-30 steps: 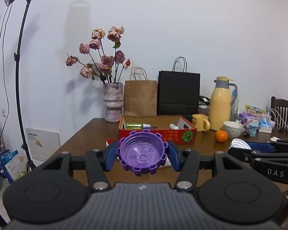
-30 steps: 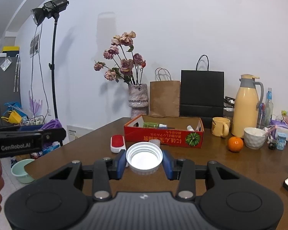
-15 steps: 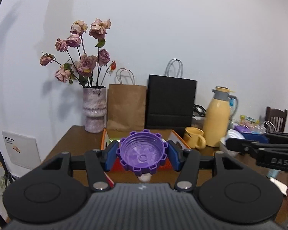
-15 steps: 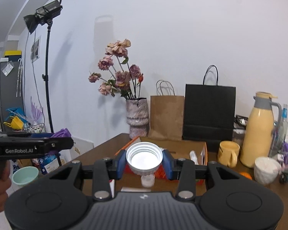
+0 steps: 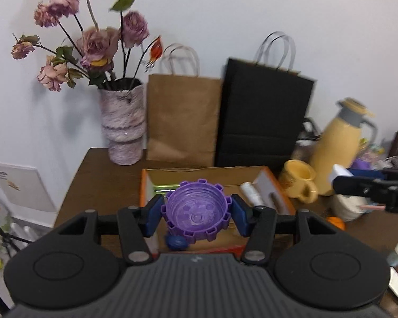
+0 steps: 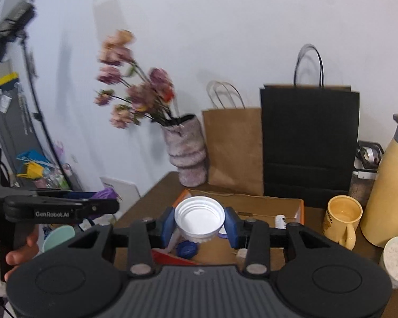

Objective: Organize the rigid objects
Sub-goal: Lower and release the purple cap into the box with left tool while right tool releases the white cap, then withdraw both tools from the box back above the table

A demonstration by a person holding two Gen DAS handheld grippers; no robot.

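My left gripper (image 5: 196, 213) is shut on a purple toothed jar lid (image 5: 196, 209), held hollow side toward the camera above the open orange cardboard box (image 5: 212, 175). In the right wrist view, my right gripper (image 6: 200, 224) is shut on a white screw cap (image 6: 199, 218), also over that box (image 6: 252, 204). A small blue cap (image 5: 175, 242) lies in the box below the purple lid, and it also shows below the white cap (image 6: 187, 249). A white tube (image 5: 250, 192) lies inside the box too. The other gripper's side shows in each view, at the right edge (image 5: 371, 188) and the left edge (image 6: 61, 209).
Behind the box stand a vase of dried roses (image 5: 122, 124), a brown paper bag (image 5: 183, 122) and a black paper bag (image 5: 262, 116). To the right are a yellow mug (image 6: 342, 220), a yellow thermos (image 6: 390, 182), a white bowl (image 6: 396, 259) and an orange (image 5: 335, 221). The table's left edge drops off near the vase.
Both grippers have travelled forward and up over the table with their lids still held. The box has gone from well ahead to directly beneath them, and the bags and vase loom closer.
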